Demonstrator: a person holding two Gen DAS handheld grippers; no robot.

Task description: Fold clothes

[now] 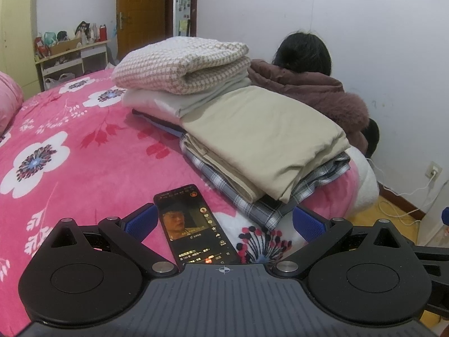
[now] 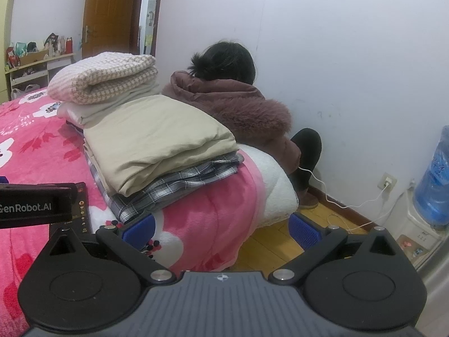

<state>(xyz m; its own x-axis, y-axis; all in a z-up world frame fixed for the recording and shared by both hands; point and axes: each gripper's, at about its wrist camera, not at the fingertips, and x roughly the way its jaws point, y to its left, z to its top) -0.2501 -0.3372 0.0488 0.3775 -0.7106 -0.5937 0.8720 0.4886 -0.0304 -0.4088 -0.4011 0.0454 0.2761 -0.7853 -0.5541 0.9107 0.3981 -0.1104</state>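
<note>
Left gripper: jaws spread wide, empty, above the pink floral blanket near the bed's edge. A smartphone lies on the blanket between the blue pads, untouched, screen lit with a video; its captions are too small to read.

Right gripper: jaws likewise apart, holding nothing, at the bed's corner, half over the wood floor.

Clothes: folded beige garment on top of a plaid garment, near the bed's edge. Beyond, touching, a houndstooth blanket on pale folded cloth.

Step, as judged: every piece in view is already folded and stacked; no loose garment shows. The next move calls for fetching an unfolded item, or squaring the stack.

Writing: "GenRobot.AI" on the left gripper's side, seen in the right view. A water dispenser bottle has a label, unreadable.

Also present: a person in a fur-hooded coat, crouched beside the bed.
</note>
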